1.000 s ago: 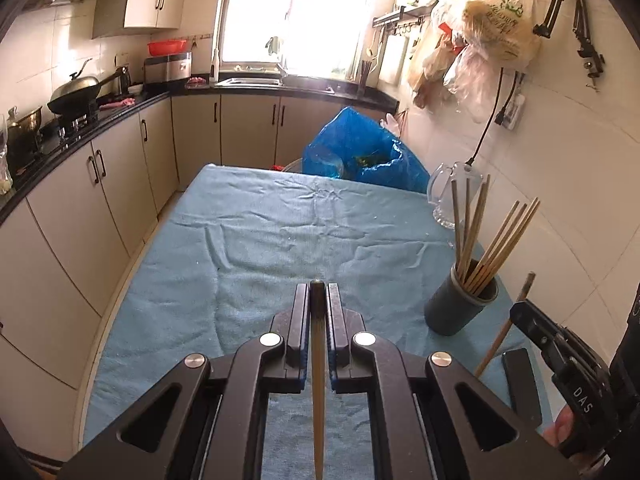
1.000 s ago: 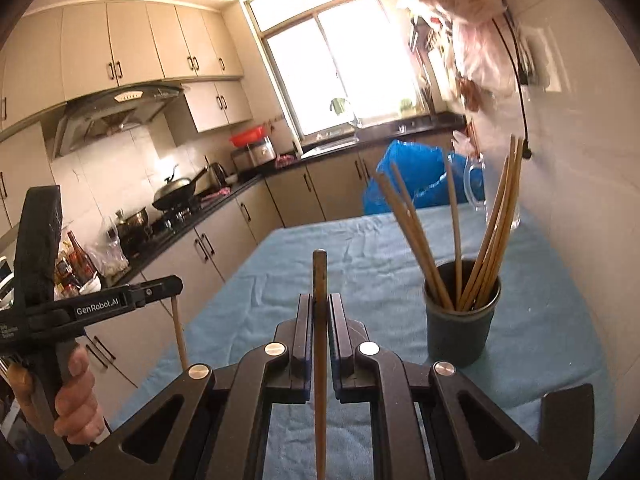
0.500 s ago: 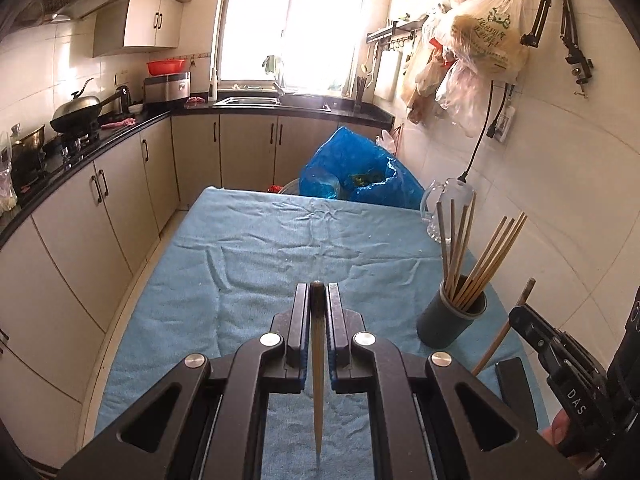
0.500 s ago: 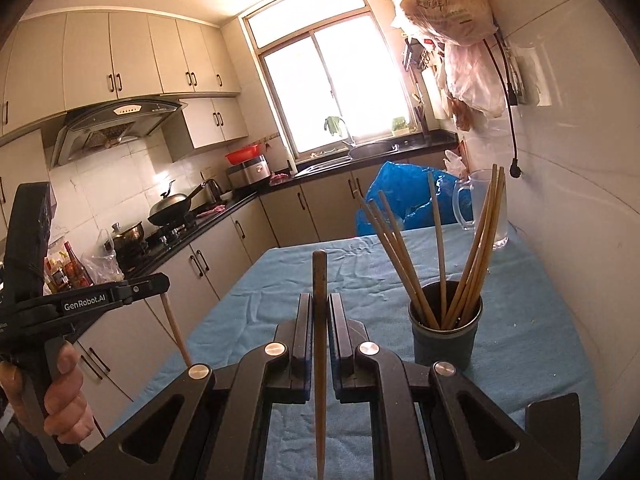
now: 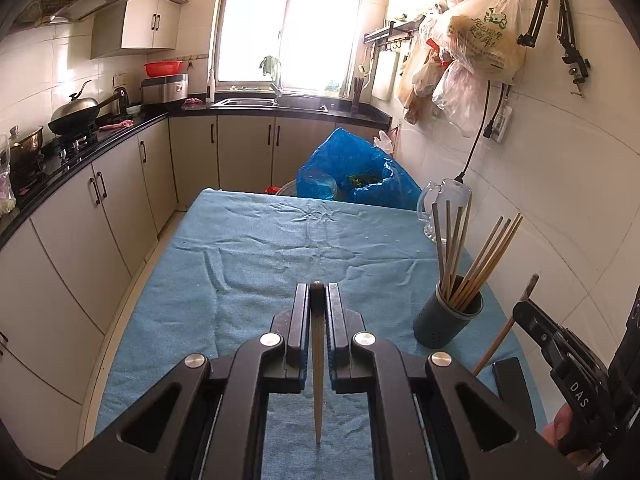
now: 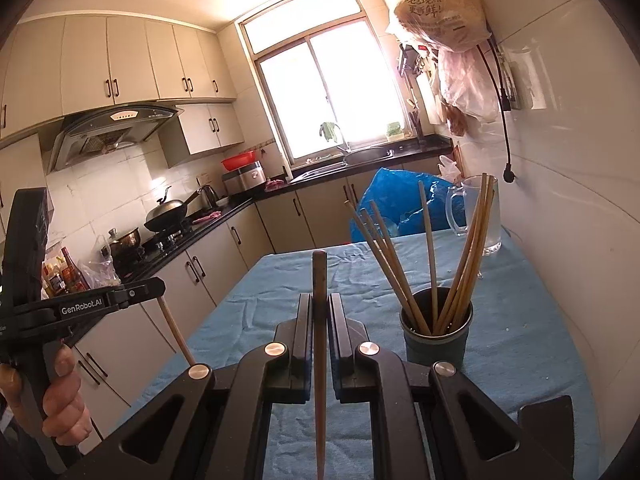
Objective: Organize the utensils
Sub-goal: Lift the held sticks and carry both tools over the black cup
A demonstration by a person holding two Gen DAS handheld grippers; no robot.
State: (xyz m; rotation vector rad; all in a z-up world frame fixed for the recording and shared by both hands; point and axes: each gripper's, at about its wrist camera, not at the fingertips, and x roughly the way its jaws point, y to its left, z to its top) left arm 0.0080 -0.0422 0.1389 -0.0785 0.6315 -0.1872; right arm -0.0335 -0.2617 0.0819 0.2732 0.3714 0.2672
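Observation:
My left gripper (image 5: 318, 292) is shut on a wooden chopstick (image 5: 317, 376) that runs back between its jaws. My right gripper (image 6: 319, 300) is shut on another chopstick (image 6: 319, 360), whose tip sticks up past the fingertips. A dark grey holder cup (image 5: 448, 322) with several chopsticks stands on the blue cloth at the right; it also shows in the right wrist view (image 6: 436, 336), right of my right gripper. The right gripper (image 5: 524, 312) with its chopstick shows at the left view's right edge. The left gripper (image 6: 158, 286) shows at the right view's left edge.
A blue cloth (image 5: 260, 256) covers the table. A glass jug (image 6: 480, 216) stands by the tiled wall behind the cup. A blue plastic bag (image 5: 352, 176) sits past the table's far end. Cabinets and a counter run along the left. Bags hang on the right wall.
Both grippers have risen and drawn back from the cup, each keeping its chopstick. The cup looks smaller and lower in both views.

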